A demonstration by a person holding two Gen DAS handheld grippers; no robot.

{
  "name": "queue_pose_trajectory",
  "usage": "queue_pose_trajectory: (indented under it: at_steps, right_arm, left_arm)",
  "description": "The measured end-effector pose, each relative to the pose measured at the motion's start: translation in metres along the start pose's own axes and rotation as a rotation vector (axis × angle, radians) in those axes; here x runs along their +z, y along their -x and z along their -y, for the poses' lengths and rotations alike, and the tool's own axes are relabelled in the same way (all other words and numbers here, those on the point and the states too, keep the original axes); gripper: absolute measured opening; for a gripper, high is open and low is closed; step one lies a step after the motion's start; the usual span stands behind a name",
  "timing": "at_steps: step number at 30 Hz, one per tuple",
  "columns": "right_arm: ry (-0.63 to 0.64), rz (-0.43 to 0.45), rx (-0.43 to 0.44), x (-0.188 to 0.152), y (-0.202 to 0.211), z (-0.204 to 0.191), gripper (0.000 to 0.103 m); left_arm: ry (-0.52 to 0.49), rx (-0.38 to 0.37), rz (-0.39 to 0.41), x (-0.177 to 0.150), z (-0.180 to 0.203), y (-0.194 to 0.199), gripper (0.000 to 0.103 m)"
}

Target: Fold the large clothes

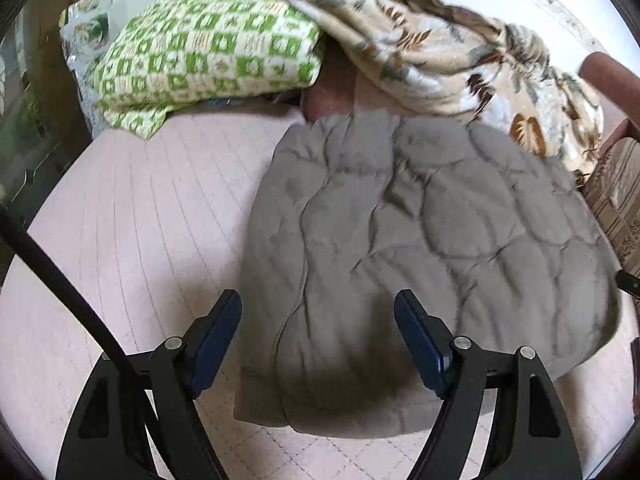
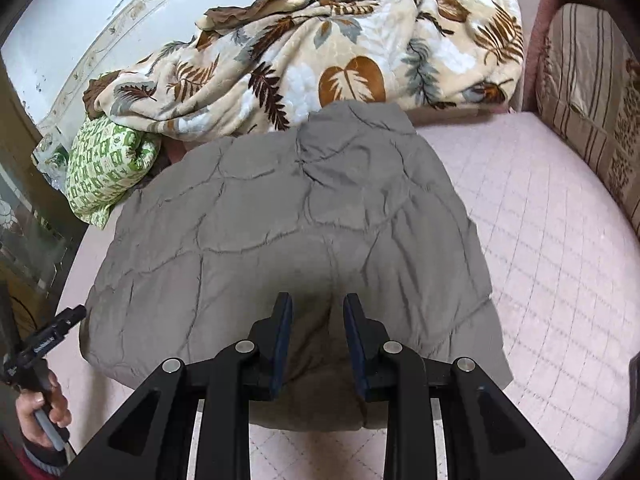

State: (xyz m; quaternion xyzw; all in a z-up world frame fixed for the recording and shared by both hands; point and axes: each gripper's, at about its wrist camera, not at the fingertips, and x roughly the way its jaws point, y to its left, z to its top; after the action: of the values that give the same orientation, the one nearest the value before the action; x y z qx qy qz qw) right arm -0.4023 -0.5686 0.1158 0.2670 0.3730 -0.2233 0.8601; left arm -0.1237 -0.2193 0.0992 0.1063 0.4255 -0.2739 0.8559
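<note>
1. I have the grey quilted garment [image 1: 400,260] lying folded and flat on the pink quilted mattress [image 1: 132,220]; in the left wrist view it fills the middle and runs out toward 3 o'clock, and in the right wrist view it fills the middle and spreads toward 9 o'clock
2. My left gripper [image 1: 318,308] hangs above the garment's near-left part with its jaws wide and nothing between the blue pads (I see only cloth and shadow underneath, no contact)
3. My right gripper [image 2: 317,310] hangs over the garment's near edge with its jaws at a narrow gap, and nothing is pinched there either
4. At 8 o'clock in the right wrist view, a hand [image 2: 44,412] grips the handle of the other tool, beside the garment's left edge
5. Behind the garment, at 12 o'clock, a leaf-print blanket [image 2: 320,52] lies bunched and touches its far edge
6. A green-and-white checked cloth [image 1: 208,52] sits at 11 o'clock in the left view, partly under the blanket
7. A striped cushion [image 2: 588,92] stands at 2 o'clock in the right view, well apart from the garment
</note>
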Motion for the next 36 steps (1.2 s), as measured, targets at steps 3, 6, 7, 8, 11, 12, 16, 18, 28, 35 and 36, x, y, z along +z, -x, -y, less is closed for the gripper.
queue_pose_trajectory:
  at_steps: [3, 6, 7, 8, 11, 12, 16, 18, 28, 35, 36]
  right_arm:
    - [0.006, -0.019, -0.030, -0.005, -0.013, 0.002, 0.029]
    - [-0.005, -0.036, -0.034, -0.008, -0.026, 0.007, 0.029]
    - [-0.003, -0.040, -0.036, -0.010, -0.029, 0.007, 0.029]
    - [0.000, -0.045, -0.039, -0.010, -0.032, 0.007, 0.029]
    - [0.015, -0.055, -0.051, -0.014, -0.039, 0.006, 0.029]
    - [0.014, -0.059, -0.049, -0.014, -0.041, 0.007, 0.029]
    - [0.017, -0.068, -0.040, -0.017, -0.048, 0.009, 0.029]
    - [0.020, -0.070, -0.040, -0.019, -0.050, 0.009, 0.029]
    - [0.045, -0.053, -0.067, -0.017, -0.042, 0.003, 0.029]
    - [0.076, -0.003, -0.026, -0.014, -0.023, -0.015, 0.029]
    - [0.089, 0.004, -0.021, -0.014, -0.021, -0.020, 0.029]
  left_arm:
    - [0.012, -0.012, -0.014, -0.005, -0.002, -0.013, 0.079]
    - [0.026, -0.015, -0.023, -0.008, -0.005, -0.022, 0.080]
    - [0.029, -0.016, -0.026, -0.009, -0.005, -0.024, 0.080]
    - [0.023, -0.012, -0.027, -0.009, -0.004, -0.026, 0.080]
    - [0.011, -0.001, -0.025, -0.011, -0.002, -0.029, 0.080]
    - [0.007, 0.001, -0.024, -0.011, 0.000, -0.029, 0.081]
    - [0.004, -0.001, -0.023, -0.013, 0.000, -0.031, 0.081]
    - [0.003, -0.001, -0.023, -0.013, 0.000, -0.032, 0.081]
    - [-0.012, 0.022, -0.002, -0.011, 0.001, -0.020, 0.081]
    - [-0.043, 0.038, 0.059, -0.007, 0.009, 0.004, 0.080]
    - [-0.044, 0.035, 0.066, -0.005, 0.010, 0.007, 0.080]
